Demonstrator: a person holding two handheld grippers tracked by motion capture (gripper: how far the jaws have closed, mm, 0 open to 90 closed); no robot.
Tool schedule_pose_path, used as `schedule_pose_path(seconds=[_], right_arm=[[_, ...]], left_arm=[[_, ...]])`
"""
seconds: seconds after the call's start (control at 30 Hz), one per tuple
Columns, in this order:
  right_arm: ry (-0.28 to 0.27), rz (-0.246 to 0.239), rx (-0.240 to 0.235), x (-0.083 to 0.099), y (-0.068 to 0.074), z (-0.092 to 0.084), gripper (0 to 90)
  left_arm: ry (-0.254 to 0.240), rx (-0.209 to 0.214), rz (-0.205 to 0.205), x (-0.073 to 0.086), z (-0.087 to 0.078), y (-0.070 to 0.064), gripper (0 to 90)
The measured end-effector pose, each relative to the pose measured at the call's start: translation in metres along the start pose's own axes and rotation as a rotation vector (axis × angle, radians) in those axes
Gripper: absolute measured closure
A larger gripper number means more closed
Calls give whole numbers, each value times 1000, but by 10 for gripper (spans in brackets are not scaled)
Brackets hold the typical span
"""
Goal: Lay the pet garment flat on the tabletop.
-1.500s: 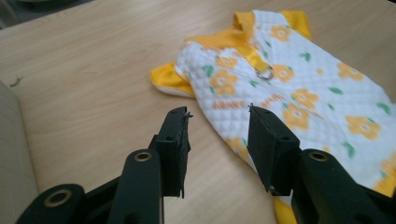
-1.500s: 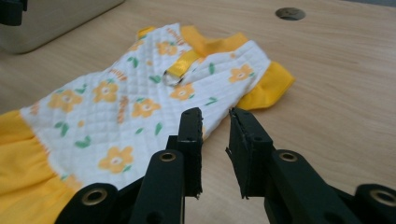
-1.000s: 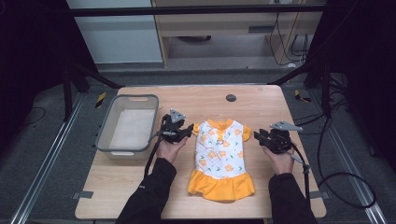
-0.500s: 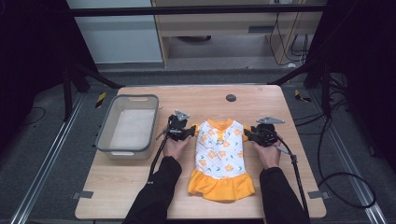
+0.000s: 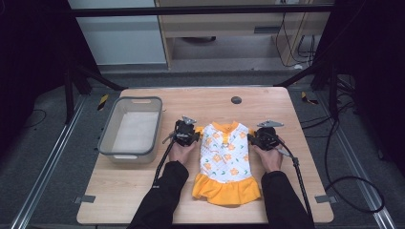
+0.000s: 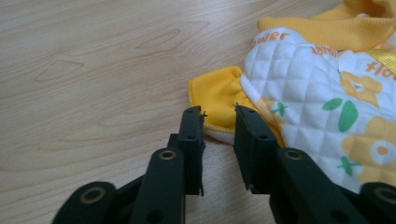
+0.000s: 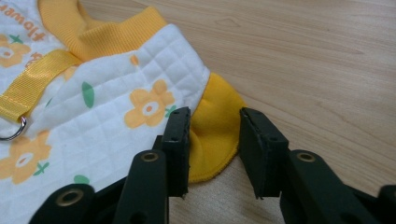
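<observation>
A grey tub is seen near the left edge of the worktop, with a pale lining in its bottom. Just right of it the left tongs are held low over the wood, and in the left gripper view their jaws are seen parted by a narrow gap, set around the edge of the small dress's orange left sleeve without being closed on it. The small dress is laid flat at the middle of the worktop, nearer the front edge, collar away from the person: a white quilted body printed with orange flowers and green leaves, an orange collar, orange cap sleeves and an orange frill at the hem. Orange lettering on the quilting is made out only in the gripper views, as are a yellow webbing strap and a metal ring. The right tongs are placed at the opposite sleeve, and in the right gripper view their jaws are seen moderately apart, straddling that orange sleeve, nothing being gripped.
</observation>
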State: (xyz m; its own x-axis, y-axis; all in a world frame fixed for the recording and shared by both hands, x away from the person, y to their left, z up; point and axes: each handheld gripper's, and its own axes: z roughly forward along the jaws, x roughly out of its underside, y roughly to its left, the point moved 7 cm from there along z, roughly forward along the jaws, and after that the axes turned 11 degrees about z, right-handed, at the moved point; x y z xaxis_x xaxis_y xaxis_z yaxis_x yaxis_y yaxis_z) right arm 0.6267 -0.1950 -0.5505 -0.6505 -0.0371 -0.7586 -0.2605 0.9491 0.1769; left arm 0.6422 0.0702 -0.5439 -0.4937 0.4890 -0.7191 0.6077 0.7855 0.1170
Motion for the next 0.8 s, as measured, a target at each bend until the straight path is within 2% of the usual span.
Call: schedule_pose_path(seconds=[0.17,0.27,0.33,0.4,0.43,0.5,0.53,0.63,0.7,0.8], right_arm=[[20,-7,-14,1,5,0,808],[28,3,-24,2,7,0,842],[29,8,-31,2,7,-1,850],[29,9,-34,2,7,-2,852],[30,11,-36,2,6,-2,853],[24,9,-36,2,6,-2,853],[25,9,-34,2,6,-2,852],[25,4,-34,2,6,-1,851],[27,1,-35,2,6,-2,851],[28,-7,-36,2,6,-2,850]], left_arm=[[10,1,12,0,2,-2,834],[7,3,6,0,3,-3,897],[8,13,-5,0,1,-2,898],[-19,11,-22,-2,-2,-1,897],[-36,7,-28,-4,-5,0,893],[-66,-19,-8,-11,-9,1,821],[-77,-18,-2,-13,-9,1,782],[-64,-13,16,-15,-1,-2,707],[-42,-14,26,-12,5,-3,698],[-37,-13,44,-10,9,-4,699]])
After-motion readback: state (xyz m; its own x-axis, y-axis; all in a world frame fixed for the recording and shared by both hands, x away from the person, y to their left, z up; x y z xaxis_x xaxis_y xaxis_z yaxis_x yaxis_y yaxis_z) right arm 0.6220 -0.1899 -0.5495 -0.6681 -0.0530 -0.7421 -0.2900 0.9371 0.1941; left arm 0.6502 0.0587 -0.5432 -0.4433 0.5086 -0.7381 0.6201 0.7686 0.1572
